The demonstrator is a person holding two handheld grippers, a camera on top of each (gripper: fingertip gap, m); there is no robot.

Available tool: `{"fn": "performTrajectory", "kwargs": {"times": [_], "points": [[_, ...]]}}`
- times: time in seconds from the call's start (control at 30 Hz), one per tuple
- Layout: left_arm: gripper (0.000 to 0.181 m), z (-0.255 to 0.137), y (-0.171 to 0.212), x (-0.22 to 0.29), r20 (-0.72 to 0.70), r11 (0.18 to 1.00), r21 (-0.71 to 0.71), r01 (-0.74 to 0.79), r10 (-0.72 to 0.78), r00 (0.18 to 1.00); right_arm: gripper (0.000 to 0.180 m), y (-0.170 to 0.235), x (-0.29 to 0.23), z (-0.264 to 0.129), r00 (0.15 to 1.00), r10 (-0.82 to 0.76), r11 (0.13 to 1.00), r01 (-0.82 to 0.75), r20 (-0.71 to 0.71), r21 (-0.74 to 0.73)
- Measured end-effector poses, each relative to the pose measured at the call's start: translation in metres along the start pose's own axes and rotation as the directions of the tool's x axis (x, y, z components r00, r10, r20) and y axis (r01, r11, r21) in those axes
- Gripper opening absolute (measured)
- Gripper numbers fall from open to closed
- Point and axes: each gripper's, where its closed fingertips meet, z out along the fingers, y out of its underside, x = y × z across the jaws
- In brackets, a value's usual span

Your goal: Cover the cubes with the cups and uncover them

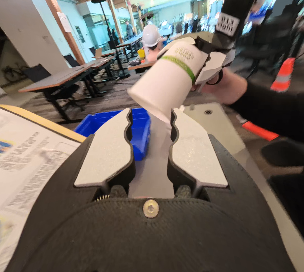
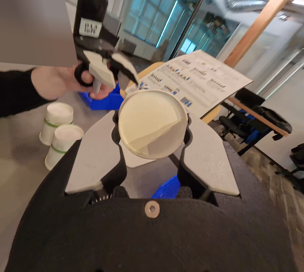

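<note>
My right gripper (image 2: 153, 116) is shut on a white paper cup (image 2: 153, 126) with a green band. It holds the cup in the air near its base, and the round base faces the camera. In the left wrist view the same cup (image 1: 164, 79) is tilted, mouth down and to the left, held by the right gripper (image 1: 205, 60). My left gripper (image 1: 151, 116) is open and empty, just under the cup's mouth, above the grey table (image 1: 205, 126). It also shows in the right wrist view (image 2: 121, 79). Two more cups (image 2: 59, 116) (image 2: 65, 139) stand upside down on the table. No cube shows.
A blue bin (image 1: 141, 132) sits on the table ahead of the left gripper and shows in the right wrist view (image 2: 105, 101). A printed poster board (image 2: 197, 79) leans at the table's far edge. Orange cones (image 1: 284, 73), desks and chairs stand beyond.
</note>
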Motion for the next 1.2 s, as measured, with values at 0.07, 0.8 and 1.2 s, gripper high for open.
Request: {"fn": "performTrajectory", "kwargs": {"times": [0.07, 0.8, 1.2], "points": [[0.044, 0.006, 0.004, 0.000, -0.037, 0.997, 0.029, 0.078, -0.077, 0.996, 0.078, -0.007, 0.005, -0.004, 0.999, 0.024, 0.997, -0.022, -0.032, 0.067], [0.005, 0.008, -0.020, 0.025, -0.368, 0.878, 0.240, 0.414, -0.312, 0.876, 0.078, -0.015, -0.010, 0.009, 0.991, 0.100, 0.937, -0.063, -0.092, 0.343], [0.002, 0.002, -0.023, 0.039, -0.390, 0.921, 0.197, 0.337, -0.242, 0.889, 0.098, -0.006, -0.013, 0.008, 0.990, 0.139, 0.941, -0.132, 0.002, 0.313]]}}
